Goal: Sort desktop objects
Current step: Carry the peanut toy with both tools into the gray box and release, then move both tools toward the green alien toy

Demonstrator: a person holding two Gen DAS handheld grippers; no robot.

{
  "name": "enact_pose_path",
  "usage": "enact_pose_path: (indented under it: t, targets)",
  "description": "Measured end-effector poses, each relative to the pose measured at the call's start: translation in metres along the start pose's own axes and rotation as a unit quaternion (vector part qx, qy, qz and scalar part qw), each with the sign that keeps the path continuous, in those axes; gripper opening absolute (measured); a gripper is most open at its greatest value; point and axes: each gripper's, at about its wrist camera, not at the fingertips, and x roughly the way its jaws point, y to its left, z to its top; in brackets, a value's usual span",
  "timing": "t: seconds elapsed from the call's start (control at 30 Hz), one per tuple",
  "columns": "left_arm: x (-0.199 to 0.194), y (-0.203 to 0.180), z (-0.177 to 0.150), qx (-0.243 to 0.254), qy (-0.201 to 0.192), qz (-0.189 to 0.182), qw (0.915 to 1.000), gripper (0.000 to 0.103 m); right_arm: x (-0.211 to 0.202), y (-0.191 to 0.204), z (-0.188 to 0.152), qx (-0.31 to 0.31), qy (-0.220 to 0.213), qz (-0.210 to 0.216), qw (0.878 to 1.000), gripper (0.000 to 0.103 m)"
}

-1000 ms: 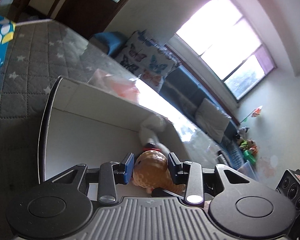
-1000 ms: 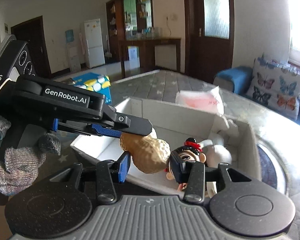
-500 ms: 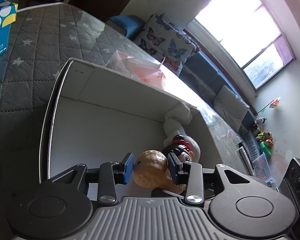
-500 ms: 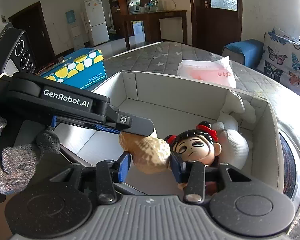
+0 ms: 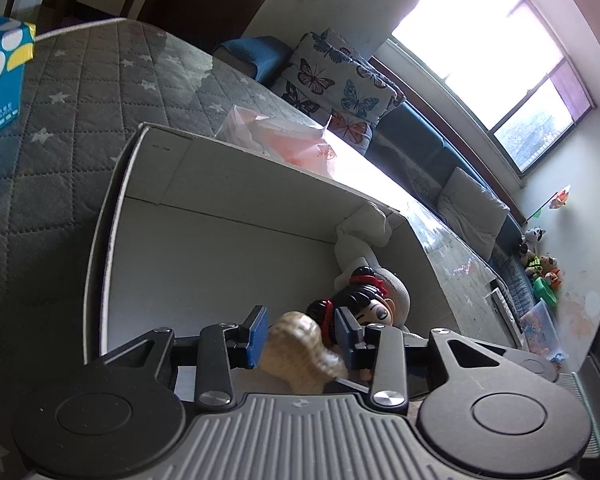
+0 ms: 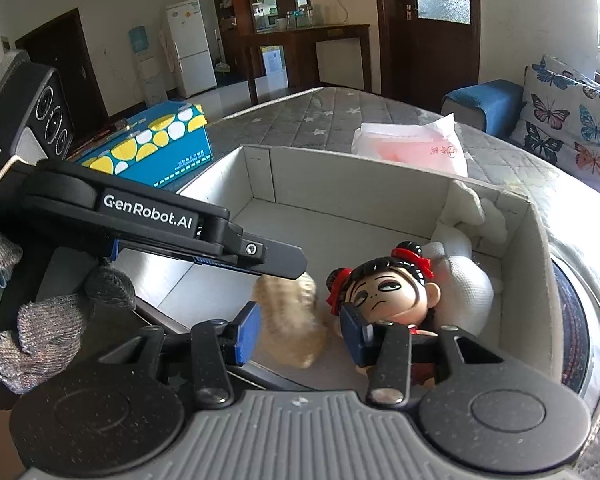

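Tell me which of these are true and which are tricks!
1. The doll has red bows in black hair. True.
2. The blue tissue box sits inside the white box. False: it stands outside, on the table.
3. The white plush lies in the white box beside the doll. True.
4. The pink packet is in the white box. False: it lies behind it, on the table.
5. The peanut toy lies on the table. False: it is over the white box, at the left gripper.
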Motion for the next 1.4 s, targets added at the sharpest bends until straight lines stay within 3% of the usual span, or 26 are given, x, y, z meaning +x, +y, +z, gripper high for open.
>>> enact_pose_path:
  t: [0.1,0.17,0.4,0.53,0.7,1.17,1.4]
  targets:
    - [-0.008,-0.001,-0.004,-0.001,-0.007,-0.002,1.0000,0.039,-0.015,0.004,-0.003,-0.001,-0.018,-0.004,1.000,0.052]
    - [-0.013,-0.004,-0.006,0.000,-0.014,-0.004,0.9999,0.039,-0.026,0.006,-0.007,-0.001,-0.032,-0.008,0.999,0.061]
    - [-0.040,-0.023,-0.022,0.023,-0.040,-0.013,0.9988,0.039,-0.065,0.017,-0.032,-0.003,-0.065,-0.030,0.997,0.066]
    - [-0.053,-0.034,-0.034,0.037,-0.050,-0.019,0.9979,0.039,-0.083,0.021,-0.049,-0.006,-0.073,-0.045,0.996,0.074]
    - [-0.063,-0.047,-0.051,0.050,-0.053,-0.028,0.9970,0.039,-0.099,0.025,-0.068,-0.004,-0.080,-0.059,0.995,0.077]
    - [-0.039,-0.062,-0.105,0.048,0.018,-0.073,0.9960,0.039,-0.101,0.025,-0.121,0.026,-0.068,-0.087,0.994,0.081]
    - [-0.030,-0.070,-0.117,0.054,0.043,-0.092,0.9934,0.039,-0.092,0.021,-0.127,0.041,-0.061,-0.084,0.994,0.080]
